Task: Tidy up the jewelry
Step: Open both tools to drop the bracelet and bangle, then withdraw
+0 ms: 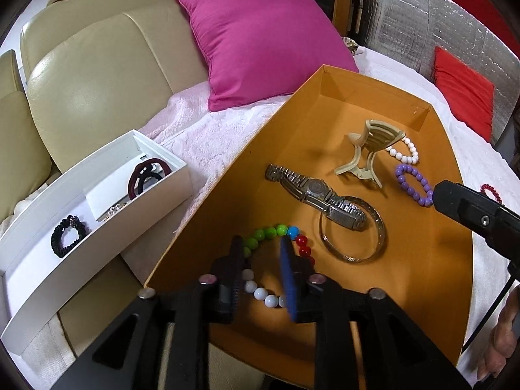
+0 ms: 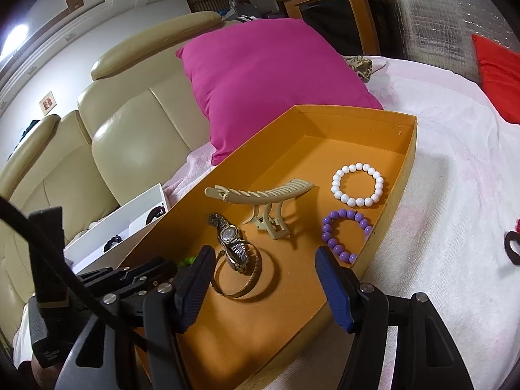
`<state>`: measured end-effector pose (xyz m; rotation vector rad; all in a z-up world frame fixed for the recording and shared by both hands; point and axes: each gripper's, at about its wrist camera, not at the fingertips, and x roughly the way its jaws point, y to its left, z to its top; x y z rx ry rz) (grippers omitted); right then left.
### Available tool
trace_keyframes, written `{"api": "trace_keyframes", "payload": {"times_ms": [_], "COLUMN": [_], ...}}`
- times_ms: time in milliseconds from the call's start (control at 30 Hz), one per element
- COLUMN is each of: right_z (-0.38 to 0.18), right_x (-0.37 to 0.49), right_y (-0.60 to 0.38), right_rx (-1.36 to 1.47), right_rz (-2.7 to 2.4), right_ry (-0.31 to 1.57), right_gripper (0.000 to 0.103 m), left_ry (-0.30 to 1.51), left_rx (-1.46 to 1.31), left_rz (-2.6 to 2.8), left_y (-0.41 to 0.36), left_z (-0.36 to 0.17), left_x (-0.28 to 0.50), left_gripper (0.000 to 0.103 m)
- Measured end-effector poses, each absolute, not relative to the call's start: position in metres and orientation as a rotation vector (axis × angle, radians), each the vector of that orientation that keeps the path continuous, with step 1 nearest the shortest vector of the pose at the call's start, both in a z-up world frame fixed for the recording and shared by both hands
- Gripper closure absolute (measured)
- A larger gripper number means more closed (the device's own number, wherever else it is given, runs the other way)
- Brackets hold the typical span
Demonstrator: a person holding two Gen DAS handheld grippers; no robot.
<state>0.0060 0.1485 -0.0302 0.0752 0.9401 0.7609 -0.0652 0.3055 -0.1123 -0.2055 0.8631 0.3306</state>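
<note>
An orange box (image 1: pixel 325 78) on the white towel holds a multicoloured bead bracelet (image 1: pixel 269 232), a metal watch (image 1: pixel 315 191), a bangle (image 1: pixel 373 247), a beige hair claw (image 1: pixel 367 152), a white bead bracelet (image 1: pixel 408 152) and a purple one (image 1: pixel 412 185). My left gripper (image 1: pixel 262 250) stands open low over the multicoloured bracelet, which lies flat with part of its ring between the fingers, not pinched. My right gripper (image 2: pixel 264 253) hangs open above the box's near end, over the bangle (image 2: pixel 240 279) and watch (image 2: pixel 232 243), with nothing in it.
To the left, a white organiser (image 1: pixel 97 247) holds a black scrunchie (image 1: pixel 66 237) and dark red hair ties (image 1: pixel 146 175). A pink cushion (image 1: pixel 260 32) leans on the beige sofa behind the box. A red bead bracelet (image 1: pixel 490 191) and a black hair tie (image 2: pixel 513 250) lie on the towel to the right.
</note>
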Motion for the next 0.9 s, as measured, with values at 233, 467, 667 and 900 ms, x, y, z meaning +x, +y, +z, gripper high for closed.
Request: {"api": "trace_keyframes", "payload": {"times_ms": [233,467,667,900], "right_z": [-0.026,-0.02,-0.015,-0.002], "right_x": [0.008,0.015,0.022,0.029], "right_y": [0.142,0.124,0.102,0.06], "right_rx": [0.107,0.159,0.181,0.182], "right_rz": [0.751,0.728,0.698,0.64], "right_ry": [0.937,0.929,0.918,0.879], "right_gripper": [0.035,0.035,0.035,0.035], "left_ry": [0.839,0.833,0.76,0.696], "left_rx": [-0.21,-0.238,-0.264,-0.245], "left_rz": [0.356,0.347,0.3,0.31], "left_y": [0.308,0.31,0.315,0.317], "left_z": [-0.109,-0.106,-0.092,-0.07], "left_x": [-0.067,-0.066,-0.072,-0.077], "left_gripper": [0.043,0.039,0.037,0.032]}}
